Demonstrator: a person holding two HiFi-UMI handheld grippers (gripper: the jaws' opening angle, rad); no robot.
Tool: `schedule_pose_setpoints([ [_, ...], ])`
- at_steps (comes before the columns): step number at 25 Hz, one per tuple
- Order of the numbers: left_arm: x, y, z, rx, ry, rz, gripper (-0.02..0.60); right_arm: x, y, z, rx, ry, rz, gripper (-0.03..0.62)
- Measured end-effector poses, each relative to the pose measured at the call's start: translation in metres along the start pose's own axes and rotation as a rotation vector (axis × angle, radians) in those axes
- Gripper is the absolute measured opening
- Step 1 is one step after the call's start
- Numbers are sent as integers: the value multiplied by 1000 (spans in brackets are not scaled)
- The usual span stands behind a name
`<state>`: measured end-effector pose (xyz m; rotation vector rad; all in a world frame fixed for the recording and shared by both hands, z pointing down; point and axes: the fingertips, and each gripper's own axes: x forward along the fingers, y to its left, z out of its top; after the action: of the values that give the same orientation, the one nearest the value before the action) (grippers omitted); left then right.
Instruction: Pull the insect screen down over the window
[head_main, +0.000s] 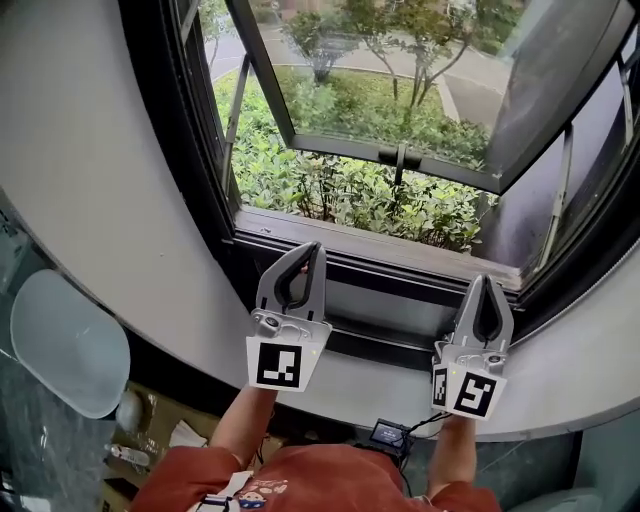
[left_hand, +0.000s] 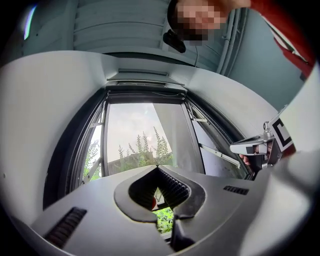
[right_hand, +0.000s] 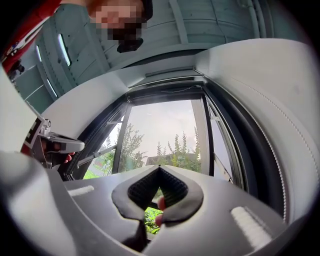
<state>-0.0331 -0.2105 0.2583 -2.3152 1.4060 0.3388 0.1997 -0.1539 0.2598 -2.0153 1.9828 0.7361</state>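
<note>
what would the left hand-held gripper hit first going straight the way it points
Probably nothing close: the left hand-held gripper points into the window opening, toward trees outside. The swung-out sash may cross that line; depth is unclear.

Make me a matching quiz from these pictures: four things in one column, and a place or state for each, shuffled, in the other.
1. left gripper
2. right gripper
3. window sash
4. shrubs

A. swung open outward
B. shut, left side of the head view
C. green, outside below the window
D. shut, right side of the head view

Pairs: 1-B, 2-D, 3-A, 4-C.
</note>
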Motion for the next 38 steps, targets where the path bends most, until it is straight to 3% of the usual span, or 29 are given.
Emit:
schedule_pose_setpoints([
  [15, 38, 23, 77, 144, -172, 14, 5, 45, -43, 87, -124, -211, -45, 9],
  [34, 88, 50, 180, 328, -359, 10, 6, 101, -53, 186, -332, -397, -23, 9],
  [38, 98, 52, 205, 327, -388, 5, 6, 112, -52, 214, -391, -445, -15, 10],
])
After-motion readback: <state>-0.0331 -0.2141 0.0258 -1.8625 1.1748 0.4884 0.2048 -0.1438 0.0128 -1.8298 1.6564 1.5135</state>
